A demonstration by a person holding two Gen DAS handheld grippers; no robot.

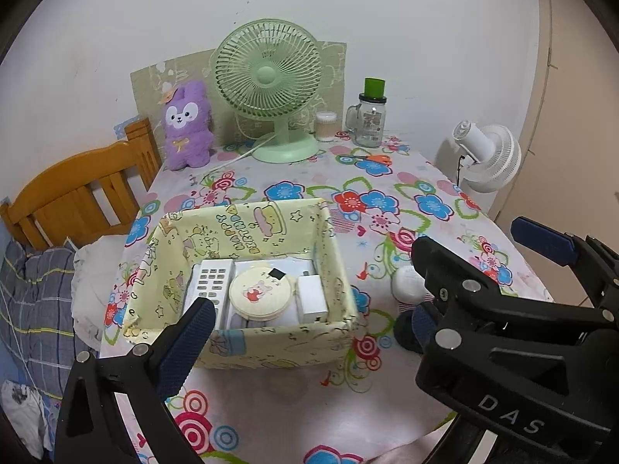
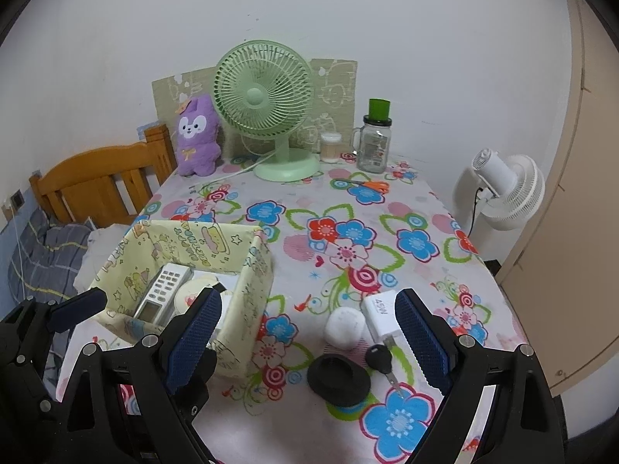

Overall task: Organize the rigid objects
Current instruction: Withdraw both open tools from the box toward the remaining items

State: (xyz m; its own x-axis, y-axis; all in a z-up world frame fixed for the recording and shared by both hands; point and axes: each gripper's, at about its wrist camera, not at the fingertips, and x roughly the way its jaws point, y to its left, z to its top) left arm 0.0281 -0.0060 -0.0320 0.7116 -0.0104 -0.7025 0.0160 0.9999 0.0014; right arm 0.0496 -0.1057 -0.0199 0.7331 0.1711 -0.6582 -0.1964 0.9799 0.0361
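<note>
A yellow patterned box stands on the flowered tablecloth. It holds a white remote, a round cream compact and a white charger. To its right lie a white round case, a second white charger, a black key and a black disc. My left gripper hangs open before the box's front wall, holding nothing. My right gripper is open above the loose items, not touching them. In the left wrist view the right gripper partly covers them.
At the back of the table stand a green fan, a purple plush toy, a swab tub and a glass jar, with orange scissors in front. A wooden headboard is left, a white fan right.
</note>
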